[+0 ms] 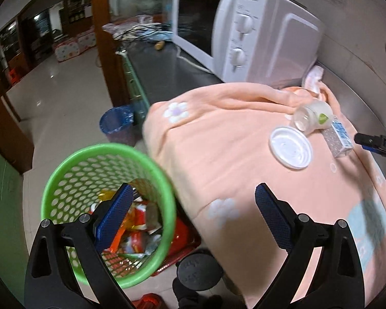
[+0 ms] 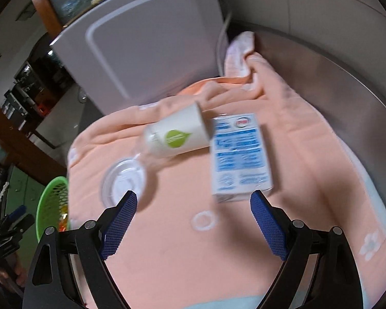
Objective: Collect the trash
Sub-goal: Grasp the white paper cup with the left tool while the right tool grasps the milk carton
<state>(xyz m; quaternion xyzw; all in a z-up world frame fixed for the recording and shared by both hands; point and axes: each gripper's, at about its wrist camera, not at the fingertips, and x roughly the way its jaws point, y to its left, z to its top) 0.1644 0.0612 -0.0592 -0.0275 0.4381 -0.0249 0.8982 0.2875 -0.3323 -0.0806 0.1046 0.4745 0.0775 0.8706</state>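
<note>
A green mesh basket [image 1: 64, 170] with wrappers inside stands below the table's left edge; it also shows in the right wrist view [image 2: 51, 200]. My left gripper [image 1: 193, 200] is open and empty, its left finger over the basket mouth. On the peach cloth [image 1: 218, 154] lie a white round lid [image 1: 290, 146], a tipped cup with a green leaf mark [image 1: 314, 116] and a blue-white carton [image 1: 339, 136]. My right gripper [image 2: 193, 206] is open and empty just in front of the carton [image 2: 240, 154], with the cup [image 2: 177, 136] and lid [image 2: 123, 182] to its left.
A white microwave [image 1: 244, 31] stands at the back of the steel counter [image 1: 167, 72]. A blue bin [image 1: 115, 126] stands on the floor by the counter's end. A red item [image 1: 185, 242] lies under the basket. A pink cloth [image 2: 239, 49] is bunched by the wall.
</note>
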